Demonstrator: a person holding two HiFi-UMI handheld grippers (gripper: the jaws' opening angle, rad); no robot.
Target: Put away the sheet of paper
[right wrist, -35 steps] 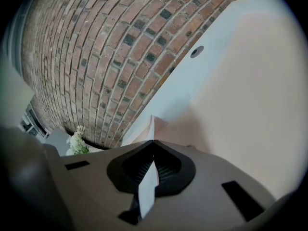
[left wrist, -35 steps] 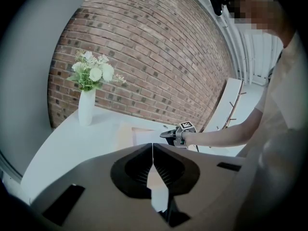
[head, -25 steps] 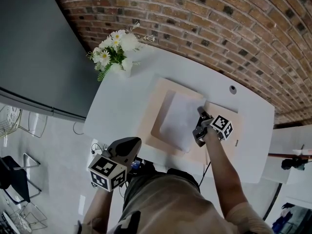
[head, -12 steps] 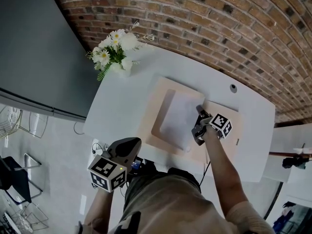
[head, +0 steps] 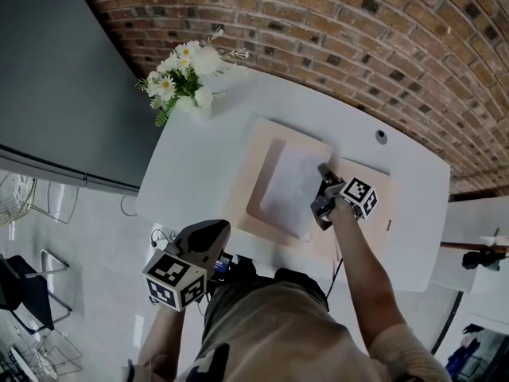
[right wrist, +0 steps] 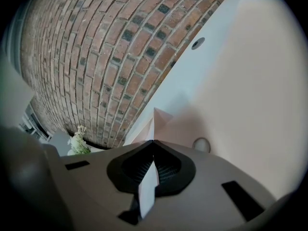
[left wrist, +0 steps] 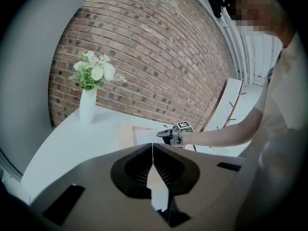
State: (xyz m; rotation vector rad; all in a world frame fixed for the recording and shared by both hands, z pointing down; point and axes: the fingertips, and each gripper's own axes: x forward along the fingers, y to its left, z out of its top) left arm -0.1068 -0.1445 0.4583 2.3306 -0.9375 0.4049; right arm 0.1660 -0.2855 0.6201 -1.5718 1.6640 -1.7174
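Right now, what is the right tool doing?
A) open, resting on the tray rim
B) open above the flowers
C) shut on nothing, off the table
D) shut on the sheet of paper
D: the right gripper view shows the right tool with its jaws closed on an edge of the sheet of paper, which lies in the beige tray.

No words, numbers or brand names you can read anywhere.

Only marks:
- black-and-white square patterns on marker cube [head: 173,281] of your left gripper [left wrist: 153,146]
- same kind of squares on marker cube [head: 359,197] of your right gripper [right wrist: 154,141]

Blocky shapes, not letters.

Sheet of paper [head: 286,189]: plain white side toward you, too far to tell any print.
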